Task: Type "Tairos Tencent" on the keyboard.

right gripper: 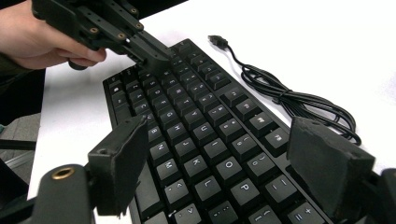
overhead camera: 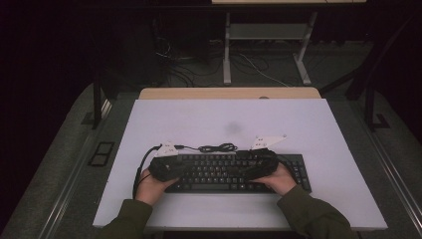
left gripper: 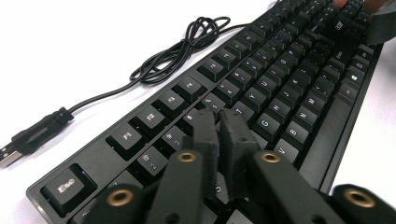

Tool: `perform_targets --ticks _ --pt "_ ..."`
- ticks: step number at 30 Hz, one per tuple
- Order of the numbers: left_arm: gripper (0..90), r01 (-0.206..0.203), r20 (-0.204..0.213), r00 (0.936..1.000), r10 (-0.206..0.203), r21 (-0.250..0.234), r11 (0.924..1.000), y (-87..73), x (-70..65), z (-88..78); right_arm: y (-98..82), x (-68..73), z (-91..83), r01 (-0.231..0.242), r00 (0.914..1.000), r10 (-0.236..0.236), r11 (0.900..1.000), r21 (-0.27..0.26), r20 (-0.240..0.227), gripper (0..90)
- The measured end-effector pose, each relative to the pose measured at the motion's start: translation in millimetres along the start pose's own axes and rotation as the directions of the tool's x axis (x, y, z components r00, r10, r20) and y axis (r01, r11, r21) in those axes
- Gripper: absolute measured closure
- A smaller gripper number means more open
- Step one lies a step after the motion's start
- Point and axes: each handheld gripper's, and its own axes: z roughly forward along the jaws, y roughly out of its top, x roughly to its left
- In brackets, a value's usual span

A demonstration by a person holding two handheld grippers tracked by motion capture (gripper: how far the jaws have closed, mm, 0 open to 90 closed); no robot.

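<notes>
keyboard (overhead camera: 234,172): it lies flat on the white table (overhead camera: 229,119), near my edge, long side running left to right; I have a gripper over each end.
keys: I judge the step in hand to be pressing keys, so I want one key under the tip, not two; the caps sit close together and a tip set on a seam would push both.
left gripper (left gripper: 223,122): my jaws are closed together with nothing between them, making one narrow tip. It points down over the upper letter row on the left half, and I cannot tell whether it already touches a cap.
right gripper (right gripper: 219,158): my jaws stand wide apart and hold nothing, hovering above the right half around the O and P keys. Spread like this they would land on several caps, so I would close them before I press.
how to press: come straight down on the middle of the cap, lightly, then lift straight off; a slanted push could slide the keyboard on the smooth table.
cable (right gripper: 289,98): it lies loosely coiled on the table just behind the keyboard, its plug (left gripper: 28,140) free on the table and connected to nothing. I keep both tips on the key side so nothing snags it.
</notes>
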Motion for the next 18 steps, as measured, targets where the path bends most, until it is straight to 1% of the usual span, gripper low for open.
perform_targets --ticks 1,2,3,9,18 --pt "87.1 -0.008 -0.002 1.0000 0.008 0.015 0.9999 0.3 0.8 0.0 -0.1 0.4 0.1 0.004 1.0000 -0.004 1.000 -0.001 0.001 20.5" --pt "88.6 -0.001 -0.001 1.0000 0.001 0.014 0.9999 0.2 0.8 1.1 -0.2 0.6 -0.2 0.005 1.0000 -0.005 1.000 0.002 0.000 20.5" --pt "88.6 -0.006 0.000 1.0000 0.006 0.024 0.9997 0.4 1.2 1.6 -0.4 0.8 -0.3 0.004 1.0000 -0.004 1.000 0.002 -0.001 20.4" --pt "88.6 -0.011 -0.011 0.9999 0.012 0.043 0.9990 0.8 0.9 6.2 -1.2 1.4 -1.0 0.004 1.0000 -0.004 1.000 0.003 0.000 20.3" --pt "88.6 -0.007 -0.002 1.0000 0.007 0.049 0.9988 0.7 2.3 11.7 -2.5 1.7 0.4 0.002 1.0000 -0.002 1.000 0.010 -0.001 20.3"
